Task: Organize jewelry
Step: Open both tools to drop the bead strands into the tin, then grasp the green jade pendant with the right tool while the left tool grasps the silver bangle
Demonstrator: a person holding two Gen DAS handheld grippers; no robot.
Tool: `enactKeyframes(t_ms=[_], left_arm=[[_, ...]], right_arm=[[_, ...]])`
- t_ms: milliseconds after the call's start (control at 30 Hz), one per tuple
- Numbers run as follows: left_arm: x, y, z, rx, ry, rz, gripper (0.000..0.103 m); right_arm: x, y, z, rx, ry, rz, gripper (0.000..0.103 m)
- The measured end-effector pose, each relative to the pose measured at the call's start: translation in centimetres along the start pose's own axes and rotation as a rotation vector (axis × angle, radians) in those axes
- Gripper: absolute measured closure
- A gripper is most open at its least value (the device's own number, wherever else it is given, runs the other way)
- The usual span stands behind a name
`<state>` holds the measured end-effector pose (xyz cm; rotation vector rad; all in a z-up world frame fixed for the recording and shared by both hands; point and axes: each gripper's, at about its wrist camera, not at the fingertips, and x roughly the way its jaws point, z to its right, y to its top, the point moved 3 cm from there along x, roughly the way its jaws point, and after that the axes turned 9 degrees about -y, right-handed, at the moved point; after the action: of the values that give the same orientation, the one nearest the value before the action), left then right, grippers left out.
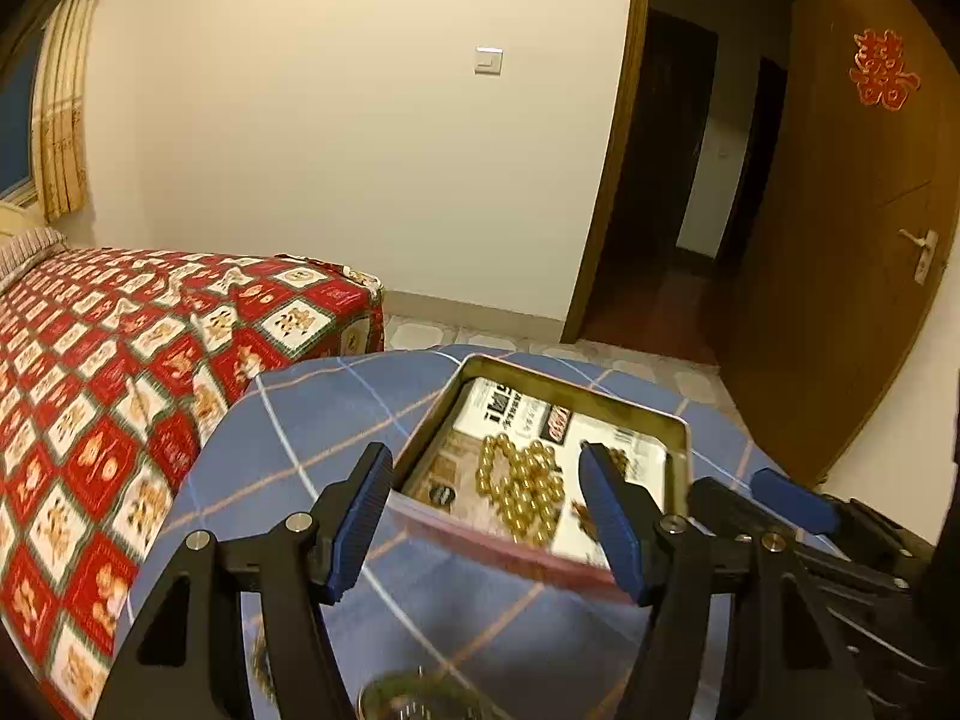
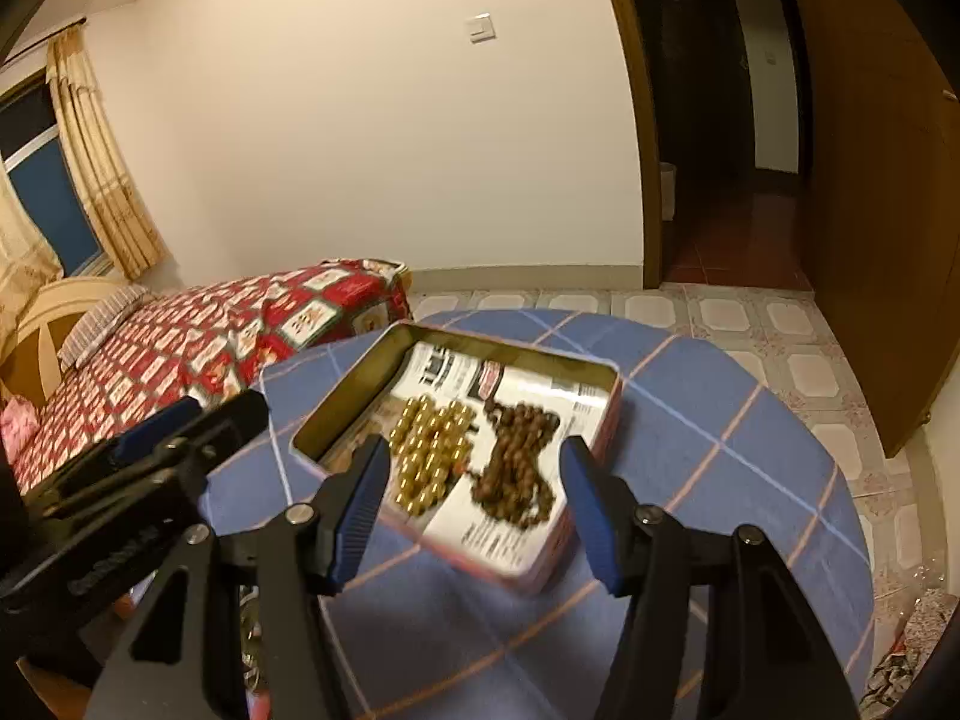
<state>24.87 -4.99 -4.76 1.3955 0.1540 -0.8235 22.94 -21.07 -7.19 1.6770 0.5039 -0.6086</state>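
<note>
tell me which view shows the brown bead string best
The right wrist view: the brown bead string lies whole in the tin, beside the gold beads, unobstructed. In the left wrist view the left gripper's right finger hides nearly all of it.

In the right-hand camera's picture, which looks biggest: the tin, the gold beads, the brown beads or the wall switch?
1. Tin, clearly largest.
2. Gold beads and brown beads: they look about alike, so no ranking.
3. Wall switch, smallest, though it is far from the camera.
</note>
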Motion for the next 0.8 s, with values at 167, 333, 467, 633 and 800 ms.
enactKeyframes(t_ms=[167, 333, 467, 633, 800], left_arm=[[-3.7, -2.8, -0.2, 0.004, 0.043, 0.023, 0.038], [-6.5, -5.3, -1.3, -0.018, 0.073, 0.030, 0.038], [-8.7, -7.7, -2.6, -0.037, 0.128, 0.039, 0.038], [-10.1, -10.4, -4.2, -0.086, 0.140, 0.029, 0.038], [-10.5, -12.5, -5.0, -0.068, 0.178, 0.011, 0.038]], right_arm=[[-1.8, -2.4, -0.8, -0.018, 0.007, -0.008, 0.041], [-3.0, -5.5, -1.1, -0.035, 0.011, -0.030, 0.041], [-3.6, -7.5, -1.4, -0.039, 0.019, -0.052, 0.041], [-4.0, -9.2, -2.1, -0.063, 0.034, -0.069, 0.041], [-4.1, -10.3, -2.9, -0.066, 0.069, -0.092, 0.041]])
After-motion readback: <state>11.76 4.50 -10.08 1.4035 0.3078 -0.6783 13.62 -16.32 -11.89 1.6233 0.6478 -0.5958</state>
